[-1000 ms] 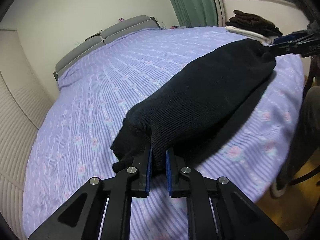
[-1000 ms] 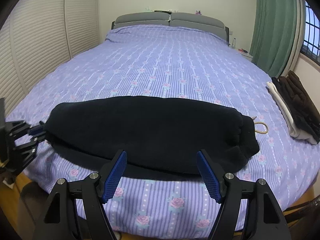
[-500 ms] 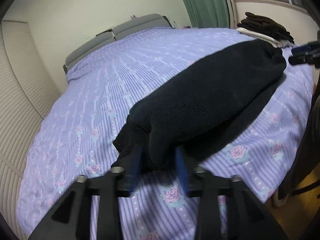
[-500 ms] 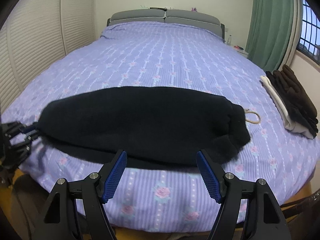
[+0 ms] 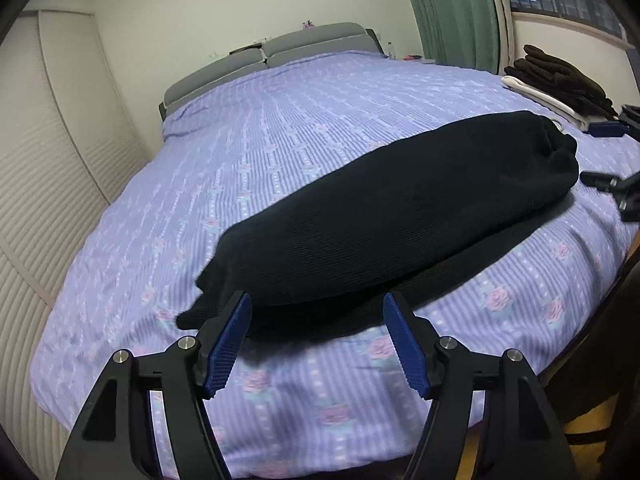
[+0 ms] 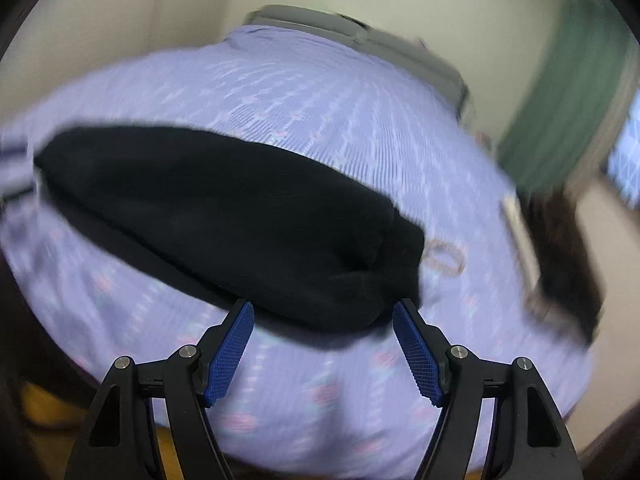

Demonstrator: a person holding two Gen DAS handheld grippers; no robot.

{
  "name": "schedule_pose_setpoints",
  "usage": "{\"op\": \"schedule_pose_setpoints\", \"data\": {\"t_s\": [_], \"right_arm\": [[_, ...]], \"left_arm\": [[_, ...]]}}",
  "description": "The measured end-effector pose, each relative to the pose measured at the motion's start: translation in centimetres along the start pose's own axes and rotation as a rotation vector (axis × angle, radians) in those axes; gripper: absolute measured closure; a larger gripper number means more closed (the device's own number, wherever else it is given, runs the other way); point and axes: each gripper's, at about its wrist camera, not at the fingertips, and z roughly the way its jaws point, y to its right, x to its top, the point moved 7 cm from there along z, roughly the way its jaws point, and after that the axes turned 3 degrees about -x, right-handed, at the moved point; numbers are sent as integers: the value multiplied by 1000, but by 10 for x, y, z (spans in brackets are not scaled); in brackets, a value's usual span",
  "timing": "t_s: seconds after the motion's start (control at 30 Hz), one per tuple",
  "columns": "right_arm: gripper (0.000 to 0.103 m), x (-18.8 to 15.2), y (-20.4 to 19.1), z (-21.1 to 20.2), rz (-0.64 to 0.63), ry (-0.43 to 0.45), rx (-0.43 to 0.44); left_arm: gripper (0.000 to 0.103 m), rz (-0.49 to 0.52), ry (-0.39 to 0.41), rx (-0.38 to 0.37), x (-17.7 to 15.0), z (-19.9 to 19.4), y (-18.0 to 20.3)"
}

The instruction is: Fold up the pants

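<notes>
Both grippers, left gripper and right gripper, gaped wide, holding nothing, beside the black knitted pants; next grab wanted both layers, ends matched.

Pants are laid lengthwise across the foot end of the bed, near its front edge. The headboard is set behind the pants at the bed's far end. A pile of folded clothes is placed on the bed's right edge, behind the pants' right end. A cord loop is seen on the bed just beside that end.
</notes>
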Motion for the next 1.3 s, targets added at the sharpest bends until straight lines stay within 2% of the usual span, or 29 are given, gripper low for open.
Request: {"op": "schedule_pose_setpoints", "data": {"t_s": [0.07, 0.17, 0.2, 0.23, 0.27, 0.3, 0.5, 0.63, 0.73, 0.8, 0.9, 0.97, 1.03, 1.07, 1.1, 1.17, 1.3], "right_arm": [[31, 0, -13, 6, -166, 39, -39], [33, -2, -34, 18, -352, 75, -59], [39, -4, -40, 22, -404, 80, -69], [57, -6, -45, 28, -454, 75, -76], [68, -7, -49, 34, -480, 64, -70], [90, -6, -51, 39, -487, 52, -56], [95, -7, -38, 42, -475, 45, 8], [96, -13, -20, 39, -469, 5, 39], [96, -20, -13, 41, -450, -25, 68], [96, -27, -23, 50, -451, -58, 99], [95, -27, -30, 56, -444, -55, 76], [86, -19, -25, 51, -376, -41, 79], [45, -7, -12, 37, -257, -11, 88], [38, -6, -7, 28, -204, 4, 96], [35, 0, 0, 20, -136, 14, 114], [34, 12, 7, 8, -11, 16, 164], [34, 32, -1, -4, 112, 22, 253]], "left_arm": [[35, 1, -10, 5, 1, 4, 4], [35, 3, -24, 9, 1, 9, 8], [35, 5, -30, 7, 2, 11, 9], [35, 9, -35, 7, 2, 12, 10], [35, 12, -39, 7, 2, 14, 12], [35, 15, -43, 5, 2, 15, 13], [35, 5, -56, -18, 8, 22, 19], [34, -5, -59, -44, 12, 27, 27], [31, -18, -54, -49, 11, 32, 30], [31, -28, -63, -49, 9, 37, 31], [31, -42, -64, -41, 8, 37, 28], [31, -53, -55, -31, 9, 31, 22], [27, -70, -45, -13, 9, 24, 12], [25, -81, -39, -1, 9, 21, 7], [21, -98, -33, 20, 8, 17, -2], [21, -129, -30, 39, 6, 13, -16], [21, -223, -49, 68, -8, 13, -51]]}}
